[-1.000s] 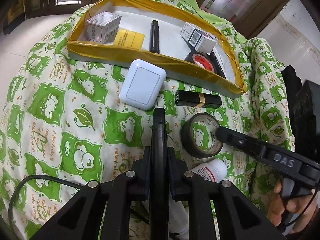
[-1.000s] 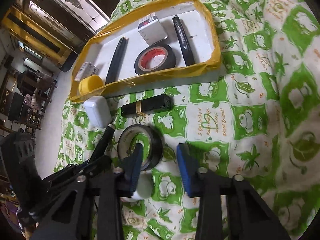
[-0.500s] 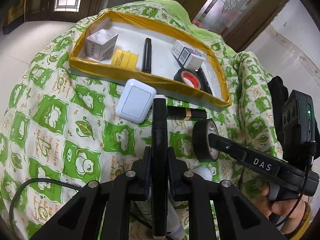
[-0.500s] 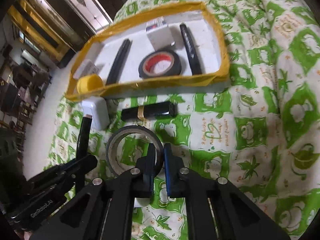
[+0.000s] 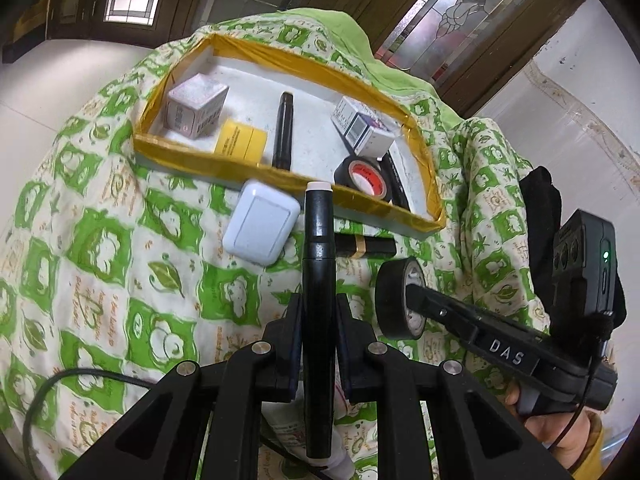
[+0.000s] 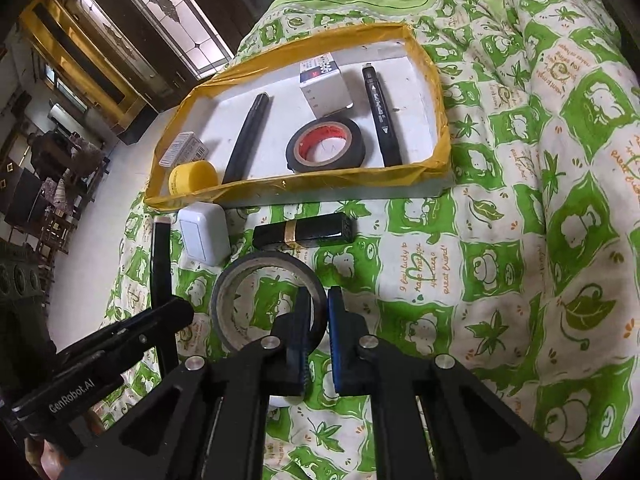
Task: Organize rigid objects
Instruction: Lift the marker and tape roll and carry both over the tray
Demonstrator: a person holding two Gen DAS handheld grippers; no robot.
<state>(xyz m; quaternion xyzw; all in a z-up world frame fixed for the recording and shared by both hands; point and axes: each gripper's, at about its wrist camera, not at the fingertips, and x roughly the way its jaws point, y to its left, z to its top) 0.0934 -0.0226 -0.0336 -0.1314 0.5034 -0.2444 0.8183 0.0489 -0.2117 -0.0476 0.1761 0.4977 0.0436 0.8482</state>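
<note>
Green-and-white cartoon-print quilt (image 6: 500, 264) as work surface; stained-glass door panels (image 5: 452, 20) and dark wooden frames behind; pale tiled floor (image 5: 60, 68) at left; wooden furniture (image 6: 44, 168) in far room
</note>
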